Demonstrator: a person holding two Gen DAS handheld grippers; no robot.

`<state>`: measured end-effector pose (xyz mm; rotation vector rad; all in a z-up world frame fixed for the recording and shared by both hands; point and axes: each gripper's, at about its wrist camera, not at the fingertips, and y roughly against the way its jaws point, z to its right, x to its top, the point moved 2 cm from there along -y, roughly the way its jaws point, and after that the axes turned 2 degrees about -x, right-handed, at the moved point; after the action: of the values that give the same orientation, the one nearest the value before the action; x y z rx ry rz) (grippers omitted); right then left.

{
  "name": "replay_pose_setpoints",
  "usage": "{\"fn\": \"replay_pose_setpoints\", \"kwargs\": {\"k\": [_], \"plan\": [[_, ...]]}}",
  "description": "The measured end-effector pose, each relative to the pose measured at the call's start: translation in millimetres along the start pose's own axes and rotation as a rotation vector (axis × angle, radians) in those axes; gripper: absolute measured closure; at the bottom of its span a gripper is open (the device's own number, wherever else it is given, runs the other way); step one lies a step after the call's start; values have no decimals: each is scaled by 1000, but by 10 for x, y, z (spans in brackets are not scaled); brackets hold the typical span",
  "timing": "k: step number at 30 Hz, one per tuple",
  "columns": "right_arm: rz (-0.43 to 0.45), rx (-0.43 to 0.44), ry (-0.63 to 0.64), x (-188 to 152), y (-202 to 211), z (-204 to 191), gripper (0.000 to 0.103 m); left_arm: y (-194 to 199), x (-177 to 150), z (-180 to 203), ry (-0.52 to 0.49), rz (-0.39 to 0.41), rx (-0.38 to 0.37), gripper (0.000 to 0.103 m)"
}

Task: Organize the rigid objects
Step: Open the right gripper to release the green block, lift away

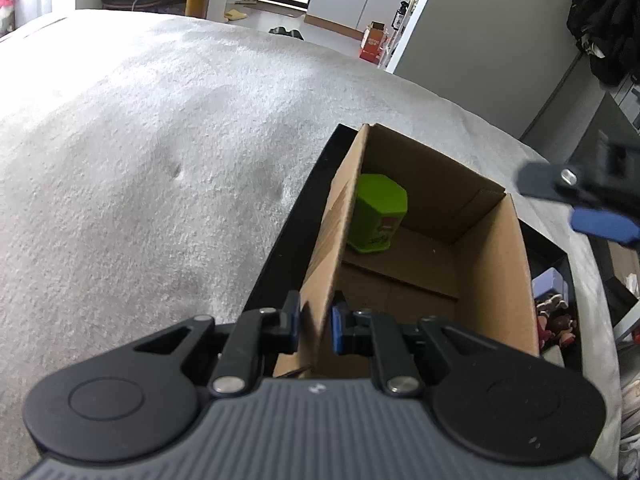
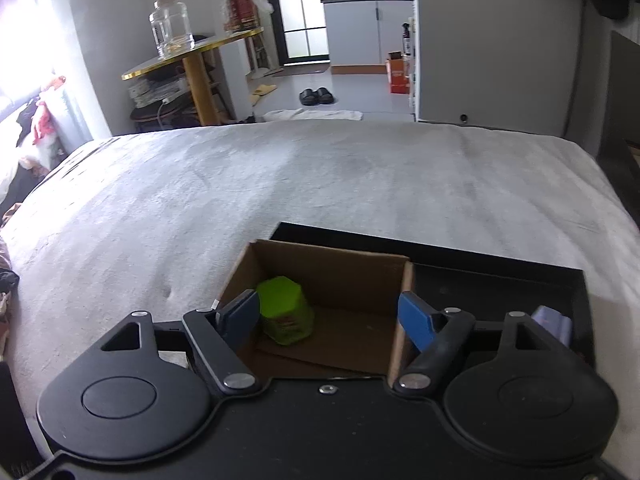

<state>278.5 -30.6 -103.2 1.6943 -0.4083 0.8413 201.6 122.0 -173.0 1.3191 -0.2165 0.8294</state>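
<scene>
An open cardboard box [image 1: 496, 276] stands in a black tray [image 1: 288, 224] on the grey bed. A green hexagonal container [image 1: 378, 216] stands inside the box at its far left corner; it also shows in the right wrist view [image 2: 286, 310]. My left gripper [image 1: 316, 322] is shut on the box's near left wall, one blue pad on each side. My right gripper [image 2: 330, 316] is open and empty above the box [image 2: 332, 276]; its fingers [image 1: 600, 226] show at the right edge of the left wrist view.
The grey bedspread [image 2: 320, 176] spreads to the left and beyond the tray [image 2: 500, 276]. A pale purple object [image 2: 554, 322] lies in the tray's right part. A round gold table with glass jars [image 2: 172, 28] stands past the bed.
</scene>
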Motion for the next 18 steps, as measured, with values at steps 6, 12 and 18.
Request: {"fn": "replay_pose_setpoints", "kwargs": {"k": [6,12,18], "plan": [[2,-16,-40,-96,117,286,27,-25,15,110,-56,-8,88,86],[6,-25,-80,-238,173,599,27,118,100,279,-123,39,190,71],[-26,-9,-116,-445,162,892,27,304,212,477,-153,79,201,43]]}}
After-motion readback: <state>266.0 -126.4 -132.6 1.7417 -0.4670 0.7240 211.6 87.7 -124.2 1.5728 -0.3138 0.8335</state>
